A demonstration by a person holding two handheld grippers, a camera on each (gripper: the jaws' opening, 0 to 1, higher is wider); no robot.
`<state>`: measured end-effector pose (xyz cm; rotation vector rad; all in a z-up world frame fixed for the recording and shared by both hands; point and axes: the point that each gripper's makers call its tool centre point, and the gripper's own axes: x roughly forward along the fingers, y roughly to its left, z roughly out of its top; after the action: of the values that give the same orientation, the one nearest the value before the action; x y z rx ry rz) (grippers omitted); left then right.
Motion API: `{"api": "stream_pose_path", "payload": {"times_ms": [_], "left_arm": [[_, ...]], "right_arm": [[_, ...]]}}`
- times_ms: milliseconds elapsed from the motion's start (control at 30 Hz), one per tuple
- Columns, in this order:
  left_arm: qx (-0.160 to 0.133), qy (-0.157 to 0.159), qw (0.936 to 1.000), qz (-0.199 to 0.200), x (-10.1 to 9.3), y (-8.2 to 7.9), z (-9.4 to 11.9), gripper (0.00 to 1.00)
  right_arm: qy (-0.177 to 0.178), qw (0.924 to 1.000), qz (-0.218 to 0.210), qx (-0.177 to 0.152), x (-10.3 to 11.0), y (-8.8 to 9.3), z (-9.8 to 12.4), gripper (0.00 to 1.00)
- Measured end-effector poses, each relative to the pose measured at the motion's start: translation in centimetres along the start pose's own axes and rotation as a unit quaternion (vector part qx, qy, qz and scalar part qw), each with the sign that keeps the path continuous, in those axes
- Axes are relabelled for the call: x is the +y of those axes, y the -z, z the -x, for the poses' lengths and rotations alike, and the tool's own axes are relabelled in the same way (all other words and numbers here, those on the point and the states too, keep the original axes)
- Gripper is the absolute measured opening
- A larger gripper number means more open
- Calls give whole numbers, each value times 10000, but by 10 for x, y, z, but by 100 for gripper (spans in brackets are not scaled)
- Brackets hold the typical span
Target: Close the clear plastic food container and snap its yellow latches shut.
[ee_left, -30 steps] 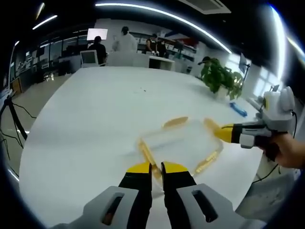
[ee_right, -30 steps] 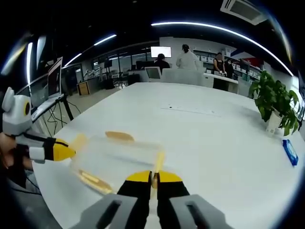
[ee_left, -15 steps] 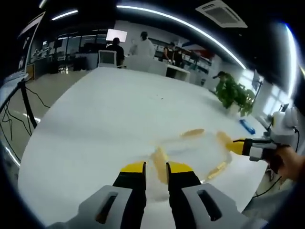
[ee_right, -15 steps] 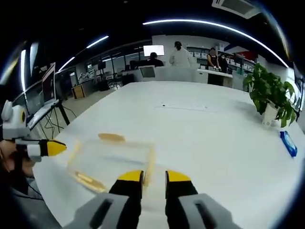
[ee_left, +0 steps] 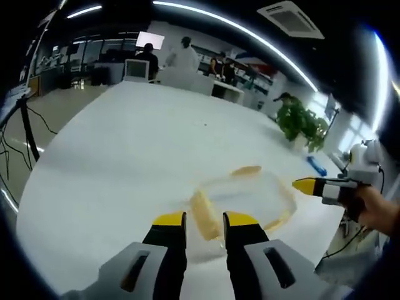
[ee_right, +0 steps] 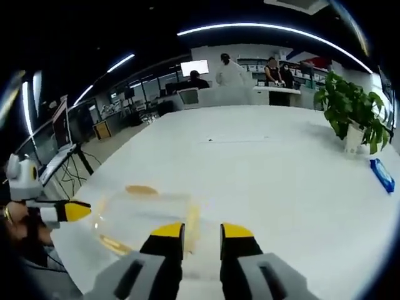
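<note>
The clear plastic container (ee_left: 247,197) lies on the white table with its lid on. One yellow latch (ee_left: 203,215) sits just beyond my left gripper (ee_left: 205,220), which is open with that latch in line with the gap. Another latch (ee_left: 245,170) is on the far side. My right gripper (ee_left: 309,185) comes in from the right, level with the container's far end. In the right gripper view the container (ee_right: 147,209) is low and left. Its near latch (ee_right: 192,224) lies ahead of my open right gripper (ee_right: 201,231). The left gripper (ee_right: 70,211) shows at the left edge.
A potted plant (ee_right: 353,115) and a blue object (ee_right: 382,175) stand near the table's right edge (ee_right: 375,206). Several people stand at desks (ee_left: 187,78) beyond the far end. A hand (ee_left: 378,212) holds the right gripper. A tripod and cables (ee_left: 25,134) stand on the floor to the left.
Both grippers were shut at the container's end latches one second ago; both have since opened and drawn back a little. The container stays in place.
</note>
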<state>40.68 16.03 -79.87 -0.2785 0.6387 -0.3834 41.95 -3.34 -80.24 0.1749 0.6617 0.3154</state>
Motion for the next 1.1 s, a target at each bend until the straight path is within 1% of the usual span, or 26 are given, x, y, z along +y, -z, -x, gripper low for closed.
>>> {"api": "stream_pose_path", "payload": {"times_ms": [33,100,267,400,433,500,667,800,900,1100], "left_arm": [[-1,24,10000,19,-1,0,-1,23],[31,41,10000,41,0,1,-4,23],[120,57,9999,80,1,3,-8,24],[280,145,9994,104,-2,10,-13,20],[311,188,9993,92,-4,11,-13,20],[278,204,9993,174,-5,10,-14,20],[160,175,9995,221,-4,7,-15,16],[158,212,9992,311,-4,7,-15,15],[187,206,9988,401,-3,8,-16,16],[262,174,9976,623,-1,10,-16,21]], "right_arm": [[-86,9998,-178,20,2,1,-2,22],[-52,9998,-199,-14,-1,-1,-3,22],[-242,9993,-264,145,3,5,-9,22],[-444,9983,-305,232,11,9,-12,21],[-500,9979,-314,266,13,10,-13,21],[-562,9973,-389,258,17,11,-13,21],[-540,9976,-323,272,16,10,-13,22],[-500,9982,-164,303,18,11,-12,21],[-457,9984,54,334,20,11,-11,21],[-470,9981,125,371,22,12,-11,22]]}}
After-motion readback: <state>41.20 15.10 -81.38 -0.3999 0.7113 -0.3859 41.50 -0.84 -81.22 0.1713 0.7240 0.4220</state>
